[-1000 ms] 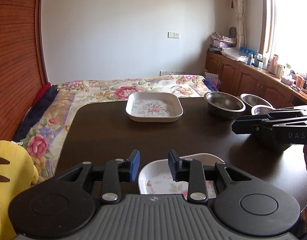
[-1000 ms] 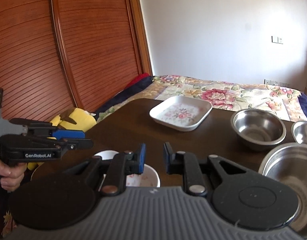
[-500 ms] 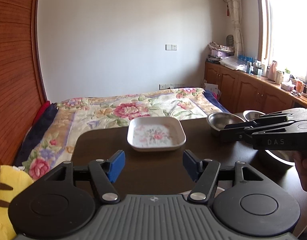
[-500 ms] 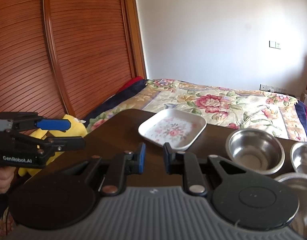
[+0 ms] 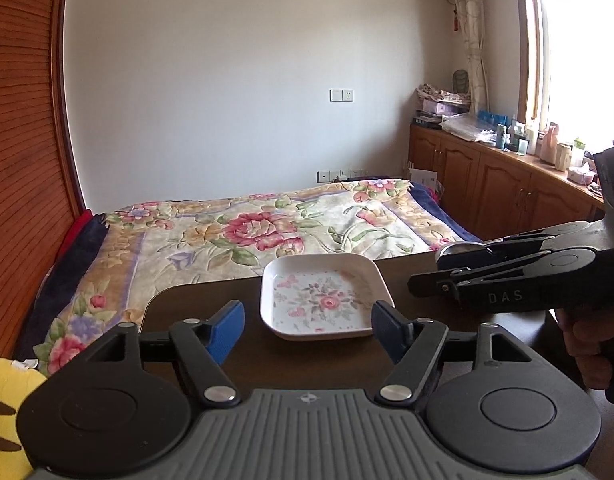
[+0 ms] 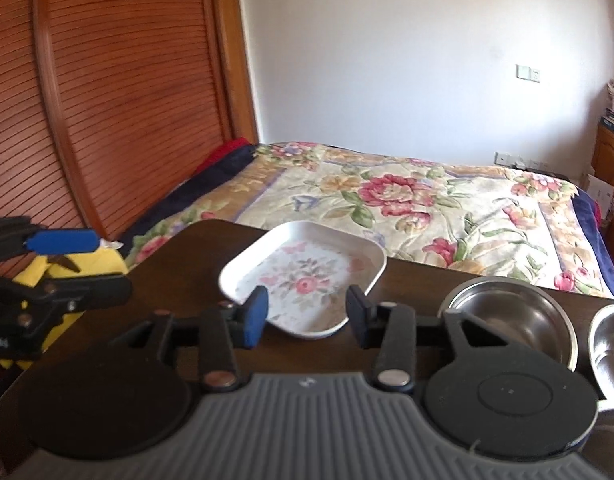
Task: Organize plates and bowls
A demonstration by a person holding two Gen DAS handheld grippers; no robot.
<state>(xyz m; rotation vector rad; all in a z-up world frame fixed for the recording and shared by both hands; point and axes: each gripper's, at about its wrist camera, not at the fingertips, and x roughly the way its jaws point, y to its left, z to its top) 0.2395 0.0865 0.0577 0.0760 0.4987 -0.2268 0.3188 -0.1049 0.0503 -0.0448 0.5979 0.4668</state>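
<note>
A white square plate (image 5: 323, 300) with a pink flower print lies on the dark table (image 5: 179, 304), near its far edge. My left gripper (image 5: 307, 326) hovers just short of it, open wide and holding nothing. My right gripper (image 5: 427, 272) comes in from the right, side-on, held by a hand. In the right wrist view the same plate (image 6: 303, 272) sits right past my open, bare right gripper (image 6: 307, 314). Two steel bowls (image 6: 507, 320) (image 6: 611, 340) stand to its right. My left gripper (image 6: 107, 264) shows at the left, its blue pad (image 6: 63, 240) apart from the lower finger.
A bed with a flowered quilt (image 5: 267, 232) lies past the table's far edge. A yellow plush toy (image 6: 103, 260) sits off the table's left side. Wooden cabinets (image 5: 487, 192) line the right wall, and a slatted wooden door (image 6: 107, 100) stands on the left.
Both views rose and drew nearer the square plate. The left jaws spread much wider and the right jaws opened from nearly shut. The small floral dish near the front edge dropped out of view.
</note>
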